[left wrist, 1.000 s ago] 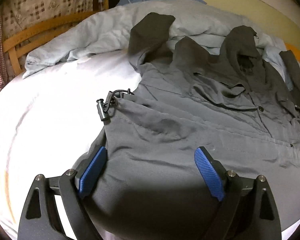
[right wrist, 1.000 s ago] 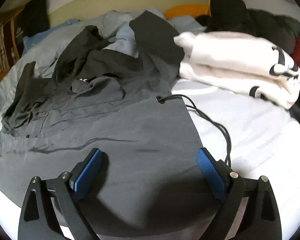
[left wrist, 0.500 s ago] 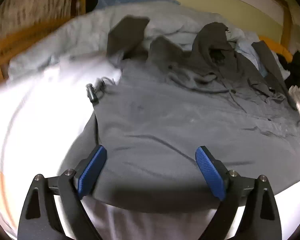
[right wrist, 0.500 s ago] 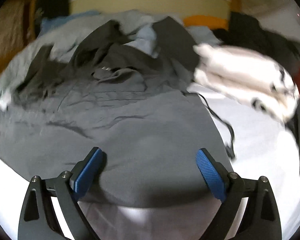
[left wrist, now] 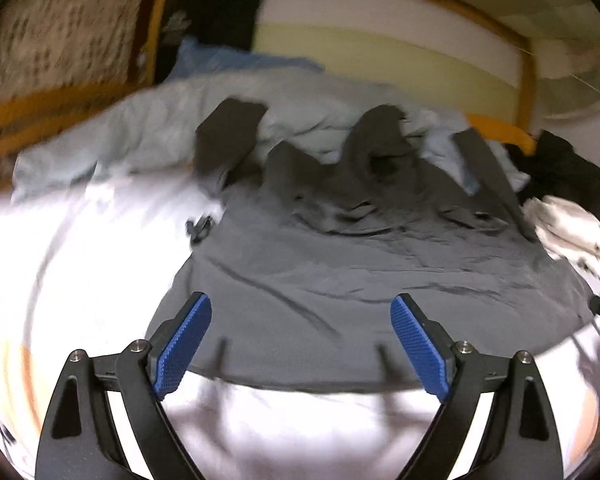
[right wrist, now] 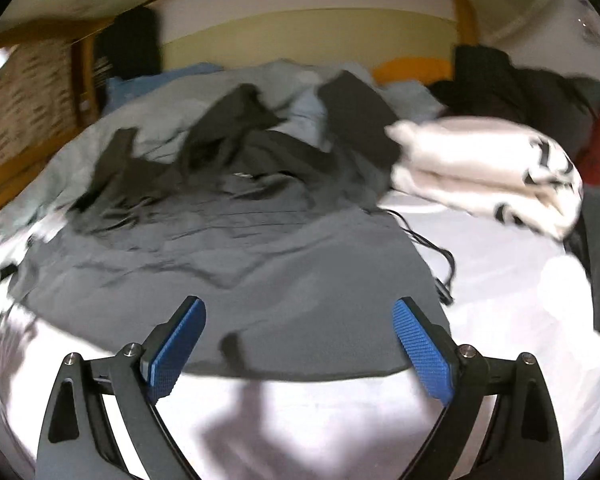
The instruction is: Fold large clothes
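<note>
Blue ribbed pads on my left gripper (left wrist: 300, 344) and right gripper (right wrist: 298, 346) stand spread, holding nothing, just short of the hem of the dark grey thin-fabric jacket (left wrist: 372, 280) spread on the white bedsheet (left wrist: 80, 272). I'd pinch both hem corners evenly, clear of the black drawcord (right wrist: 440, 268) beside the jacket; beyond it lies a folded cream garment (right wrist: 488, 168).

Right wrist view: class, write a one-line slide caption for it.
Open right gripper above the near hem of a grey jacket spread on a white bedsheet, folded white garment beside it.

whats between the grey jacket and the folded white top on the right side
In the right wrist view, a thin black drawcord trails from the grey jacket over bare white sheet; nothing else before the white top.
</note>
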`<state>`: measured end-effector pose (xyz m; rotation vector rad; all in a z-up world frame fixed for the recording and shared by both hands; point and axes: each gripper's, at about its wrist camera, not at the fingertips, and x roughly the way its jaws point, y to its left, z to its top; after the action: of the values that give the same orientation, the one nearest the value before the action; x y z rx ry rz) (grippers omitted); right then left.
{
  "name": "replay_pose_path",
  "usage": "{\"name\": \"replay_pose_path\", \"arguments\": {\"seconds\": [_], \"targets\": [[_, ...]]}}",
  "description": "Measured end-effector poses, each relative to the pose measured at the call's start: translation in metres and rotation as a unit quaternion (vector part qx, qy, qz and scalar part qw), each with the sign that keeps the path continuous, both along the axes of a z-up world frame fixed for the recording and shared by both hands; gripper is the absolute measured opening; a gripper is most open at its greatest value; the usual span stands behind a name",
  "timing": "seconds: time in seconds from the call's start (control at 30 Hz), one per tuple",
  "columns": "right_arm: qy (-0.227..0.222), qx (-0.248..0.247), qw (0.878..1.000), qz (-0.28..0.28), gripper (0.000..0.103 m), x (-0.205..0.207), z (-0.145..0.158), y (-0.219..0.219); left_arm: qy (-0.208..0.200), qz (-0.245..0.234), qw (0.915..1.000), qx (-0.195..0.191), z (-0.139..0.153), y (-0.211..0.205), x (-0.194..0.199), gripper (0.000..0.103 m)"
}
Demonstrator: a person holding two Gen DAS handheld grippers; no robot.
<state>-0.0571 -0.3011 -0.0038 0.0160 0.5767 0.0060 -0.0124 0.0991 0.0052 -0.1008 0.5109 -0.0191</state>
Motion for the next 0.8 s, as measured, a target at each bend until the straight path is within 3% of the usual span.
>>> {"name": "replay_pose_path", "arguments": {"seconds": [0.07,0.13,0.2,0.27,0.33,0.47,0.53,0.6,0.67,0.7,0.73,0.77,0.8], "targets": [[0.036,-0.045,0.998,0.031,0.096,0.002,-0.005,0.014,0.037,-0.011,0.9992,0.010,-0.010,-0.009,0.000,0.097],[0.088,-0.124,0.987,0.052,0.096,0.004,-0.025,0.031,0.068,-0.048,0.9964,0.019,-0.025,-0.020,-0.003,0.097],[0.087,-0.188,0.976,0.062,0.096,0.001,-0.038,0.045,0.111,-0.064,0.9893,0.070,-0.039,-0.038,0.001,0.097],[0.078,-0.206,0.973,0.066,0.096,0.000,-0.035,0.052,0.139,-0.057,0.9830,0.106,-0.052,-0.048,0.010,0.101],[0.084,-0.218,0.971,0.052,0.096,0.006,-0.034,0.053,0.130,-0.030,0.9857,0.103,-0.048,-0.044,0.014,0.102],[0.073,-0.241,0.967,-0.026,0.098,0.023,-0.038,0.044,0.102,0.014,0.9811,0.164,-0.047,-0.039,0.024,0.099],[0.073,-0.224,0.971,-0.047,0.097,0.036,-0.036,0.033,0.095,0.015,0.9801,0.174,-0.051,-0.035,0.035,0.091],[0.074,-0.206,0.975,-0.044,0.089,0.044,-0.037,0.027,0.082,0.020,0.9825,0.166,-0.050,-0.029,0.043,0.079],[0.073,-0.216,0.973,-0.038,0.081,0.050,-0.038,0.031,0.076,0.015,0.9851,0.154,-0.049,-0.025,0.047,0.074],[0.073,-0.226,0.970,-0.041,0.078,0.051,-0.039,0.034,0.075,0.016,0.9849,0.155,-0.048,-0.023,0.048,0.060],[0.073,-0.234,0.969,-0.039,0.062,0.052,-0.039,0.037,0.075,0.033,0.9827,0.166,-0.048,-0.022,0.048,0.031],[0.074,-0.239,0.967,-0.045,0.029,0.053,-0.041,0.038,0.078,0.048,0.9809,0.171,-0.048,-0.020,0.049,0.025],[0.076,-0.252,0.963,-0.060,0.021,0.054,-0.042,0.038,0.081,0.048,0.9821,0.163,-0.046,-0.017,0.046,0.017]]}}
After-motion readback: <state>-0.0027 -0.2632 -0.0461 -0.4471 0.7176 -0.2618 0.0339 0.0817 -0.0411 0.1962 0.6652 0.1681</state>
